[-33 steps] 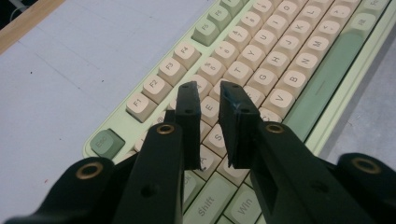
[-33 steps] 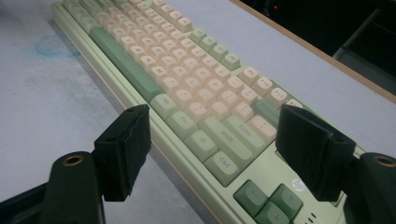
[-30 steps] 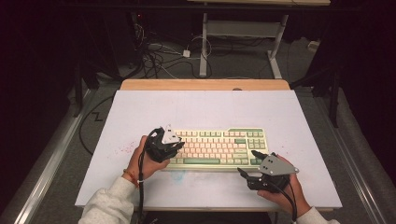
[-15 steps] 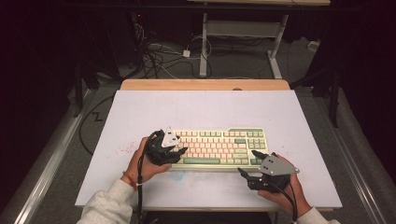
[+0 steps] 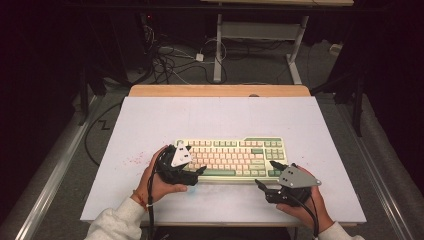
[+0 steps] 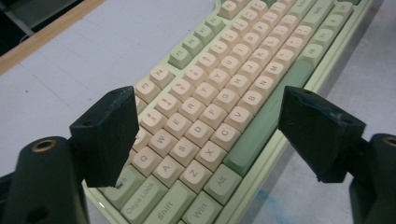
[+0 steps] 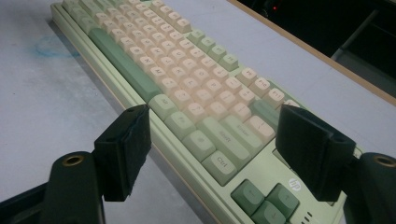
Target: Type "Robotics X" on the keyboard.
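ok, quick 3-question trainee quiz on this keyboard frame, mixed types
1. True or false: the left gripper is clamped on the keyboard.
2. Which end of the keyboard is the right gripper at, seen from the high view?
A. left end
B. right end
C. far edge
3. Fill in: the keyboard lies on a ___ table mat.

Key: 1 false, its jaws stand apart over the keys, having just been opening; 2 B; 3 white.

A pale grey mat [image 5: 220, 120] covers the wooden table [image 5: 220, 91], faintly stained with red specks at its left. A green and cream keyboard [image 5: 235, 156] lies flat on it, near the front edge
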